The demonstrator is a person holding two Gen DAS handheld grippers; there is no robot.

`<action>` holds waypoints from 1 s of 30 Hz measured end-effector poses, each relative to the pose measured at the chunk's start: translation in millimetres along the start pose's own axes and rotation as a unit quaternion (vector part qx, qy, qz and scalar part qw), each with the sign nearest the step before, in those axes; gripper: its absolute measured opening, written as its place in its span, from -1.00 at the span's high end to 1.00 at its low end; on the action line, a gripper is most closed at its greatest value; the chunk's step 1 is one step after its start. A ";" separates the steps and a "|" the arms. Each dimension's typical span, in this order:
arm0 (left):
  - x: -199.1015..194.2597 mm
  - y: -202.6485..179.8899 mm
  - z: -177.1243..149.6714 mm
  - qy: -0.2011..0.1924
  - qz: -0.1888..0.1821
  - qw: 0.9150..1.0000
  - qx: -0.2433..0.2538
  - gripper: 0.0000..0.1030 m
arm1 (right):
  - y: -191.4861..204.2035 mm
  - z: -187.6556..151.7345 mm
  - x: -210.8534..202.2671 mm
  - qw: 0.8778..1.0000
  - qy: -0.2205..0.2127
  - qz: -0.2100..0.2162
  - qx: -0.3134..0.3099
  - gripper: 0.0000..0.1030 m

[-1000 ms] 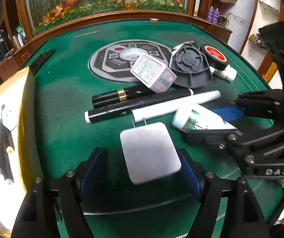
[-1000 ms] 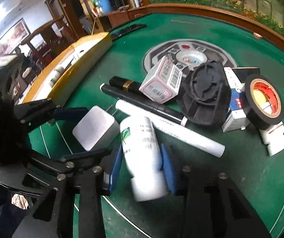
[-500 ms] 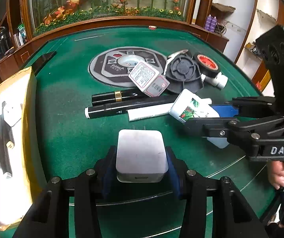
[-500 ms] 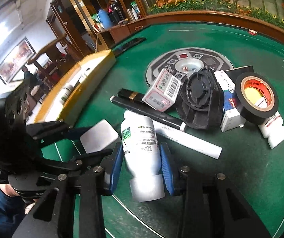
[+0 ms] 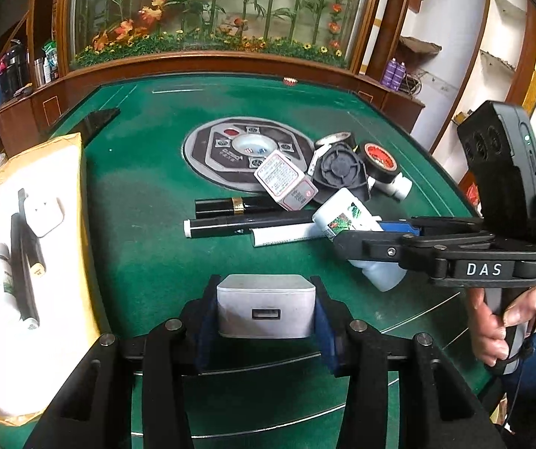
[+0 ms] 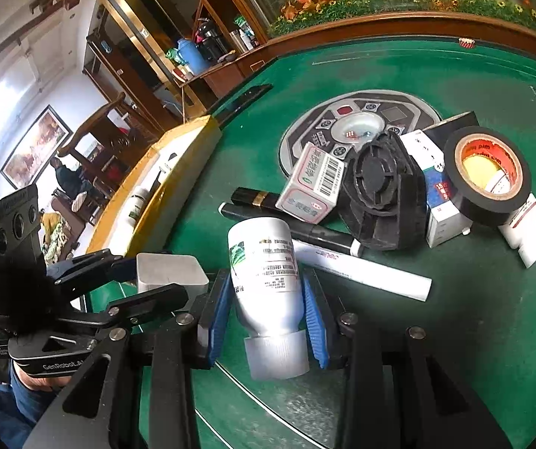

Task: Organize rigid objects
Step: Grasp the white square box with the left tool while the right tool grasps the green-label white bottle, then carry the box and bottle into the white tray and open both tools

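Note:
My left gripper (image 5: 264, 314) is shut on a white USB charger block (image 5: 265, 308) and holds it above the green table, its port facing the camera. My right gripper (image 6: 268, 299) is shut on a white bottle (image 6: 266, 273) with a green leaf label, lifted and tilted, cap toward the camera. The bottle also shows in the left wrist view (image 5: 346, 220), and the charger in the right wrist view (image 6: 170, 273). A pile remains mid-table: black pens (image 5: 245, 220), a white marker (image 6: 365, 273), a small box (image 5: 285, 179), a black round fan part (image 6: 380, 191), black tape (image 6: 489, 172).
A yellow-rimmed white tray (image 5: 77, 194) lies at the table's left with a white charger, pens and a small bottle in it. A round control panel (image 5: 245, 149) sits at the table centre. A second white bottle (image 6: 526, 228) and a blue-white box (image 6: 440, 194) lie at the pile's right.
Both grippers have risen and tilted with their loads. The charger has turned so that its port end faces the camera. The bottle is higher above the pens.

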State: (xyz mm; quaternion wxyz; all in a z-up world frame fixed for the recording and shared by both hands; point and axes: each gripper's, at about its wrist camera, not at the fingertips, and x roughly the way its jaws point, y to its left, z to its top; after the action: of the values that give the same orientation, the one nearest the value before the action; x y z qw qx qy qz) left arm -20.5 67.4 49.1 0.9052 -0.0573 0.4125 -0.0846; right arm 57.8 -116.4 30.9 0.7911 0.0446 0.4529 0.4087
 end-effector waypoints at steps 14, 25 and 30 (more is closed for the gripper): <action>-42.4 31.5 7.1 -0.053 0.018 0.998 -0.039 0.07 | 25.7 10.8 5.3 1.000 -0.018 0.015 0.004 0.34; -80.8 93.8 -1.8 -0.096 0.066 0.988 -0.099 0.07 | 84.2 26.7 21.4 0.998 -0.017 0.050 -0.046 0.34; -89.5 128.7 -18.1 -0.096 0.104 0.981 -0.131 0.07 | 126.2 35.3 31.2 0.994 -0.018 0.084 -0.074 0.34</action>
State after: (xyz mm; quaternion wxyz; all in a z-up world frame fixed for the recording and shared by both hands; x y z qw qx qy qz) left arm -78.3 210.7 81.0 0.9292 -0.1402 0.3346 0.0711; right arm 15.9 -0.8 86.0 0.7633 0.0310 0.4015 0.5052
